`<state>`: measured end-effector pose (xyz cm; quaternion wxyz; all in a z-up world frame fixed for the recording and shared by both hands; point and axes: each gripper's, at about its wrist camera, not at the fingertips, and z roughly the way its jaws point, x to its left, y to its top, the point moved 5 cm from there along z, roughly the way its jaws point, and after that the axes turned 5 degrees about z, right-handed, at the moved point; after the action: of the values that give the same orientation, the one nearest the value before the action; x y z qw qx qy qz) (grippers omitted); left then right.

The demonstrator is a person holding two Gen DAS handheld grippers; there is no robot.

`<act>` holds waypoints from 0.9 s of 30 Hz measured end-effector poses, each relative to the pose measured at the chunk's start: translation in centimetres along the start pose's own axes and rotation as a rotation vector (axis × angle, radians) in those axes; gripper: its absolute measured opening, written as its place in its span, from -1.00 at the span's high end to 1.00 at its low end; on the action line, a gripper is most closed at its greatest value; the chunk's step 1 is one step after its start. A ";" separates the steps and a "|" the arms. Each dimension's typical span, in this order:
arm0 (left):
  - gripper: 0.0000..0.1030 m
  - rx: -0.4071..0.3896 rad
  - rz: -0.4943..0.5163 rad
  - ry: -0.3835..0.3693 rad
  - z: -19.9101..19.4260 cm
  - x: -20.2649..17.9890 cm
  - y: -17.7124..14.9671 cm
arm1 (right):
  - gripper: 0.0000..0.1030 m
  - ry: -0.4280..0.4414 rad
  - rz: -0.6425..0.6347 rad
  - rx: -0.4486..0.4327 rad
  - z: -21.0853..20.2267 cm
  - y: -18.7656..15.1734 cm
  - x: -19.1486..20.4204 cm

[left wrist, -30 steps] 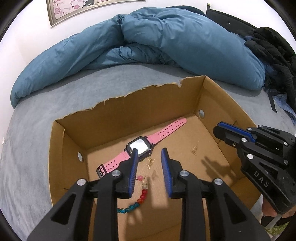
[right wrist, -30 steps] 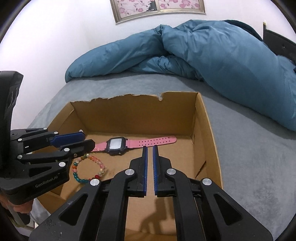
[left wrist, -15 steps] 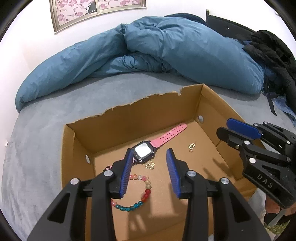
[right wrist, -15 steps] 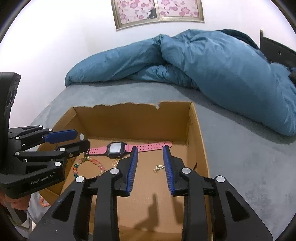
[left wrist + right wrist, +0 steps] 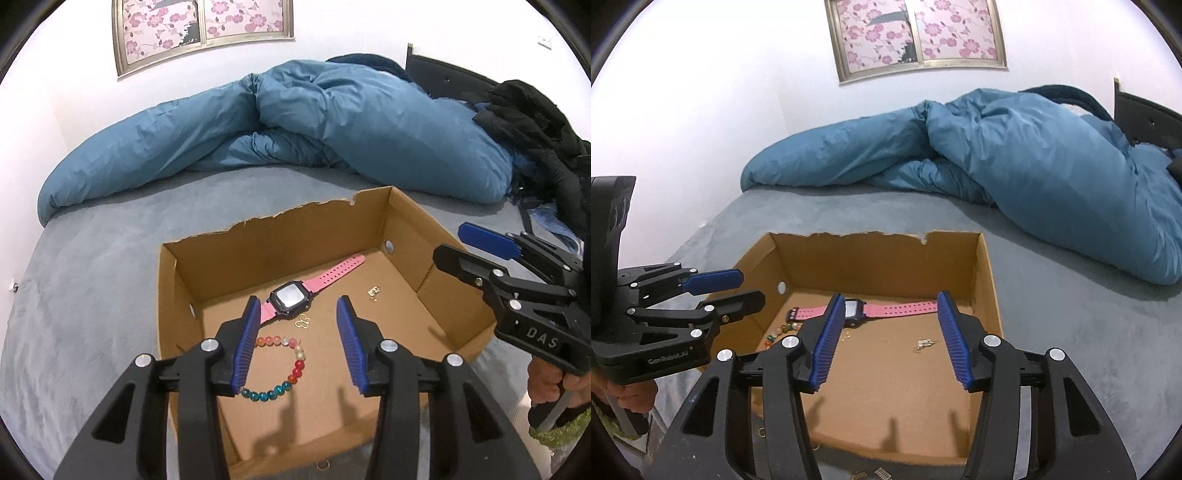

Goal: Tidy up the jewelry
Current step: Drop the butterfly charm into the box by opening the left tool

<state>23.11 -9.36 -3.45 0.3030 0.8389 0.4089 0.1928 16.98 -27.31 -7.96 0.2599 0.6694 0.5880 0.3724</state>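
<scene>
both grippers, left gripper (image 5: 297, 345) and right gripper (image 5: 888, 341), have just been opening, empty, above the torn brown cardboard box (image 5: 406, 218); next approach the small gold clasp (image 5: 373, 293) inside it squarely.

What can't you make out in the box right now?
- Small gold piece near the right wall: too small in both views to tell what it is.
- Bead bracelet: left part hidden behind a left gripper finger; mostly hidden in right wrist view.
- Watch screen: unreadable glare.
</scene>
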 end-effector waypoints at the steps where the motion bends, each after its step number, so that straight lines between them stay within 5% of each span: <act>1: 0.18 -0.004 0.001 -0.003 -0.4 0.0 -0.2 | 0.00 0.009 -0.005 -0.007 -0.4 0.0 0.2; 27: 0.16 -0.052 0.052 -0.113 -6.3 -2.4 -5.7 | -0.15 0.165 -0.120 -0.056 -6.1 -3.7 3.9</act>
<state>14.88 -6.30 -2.76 0.3420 0.8507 0.3640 0.1636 10.01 -23.42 -6.53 0.2512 0.5924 0.6357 0.4264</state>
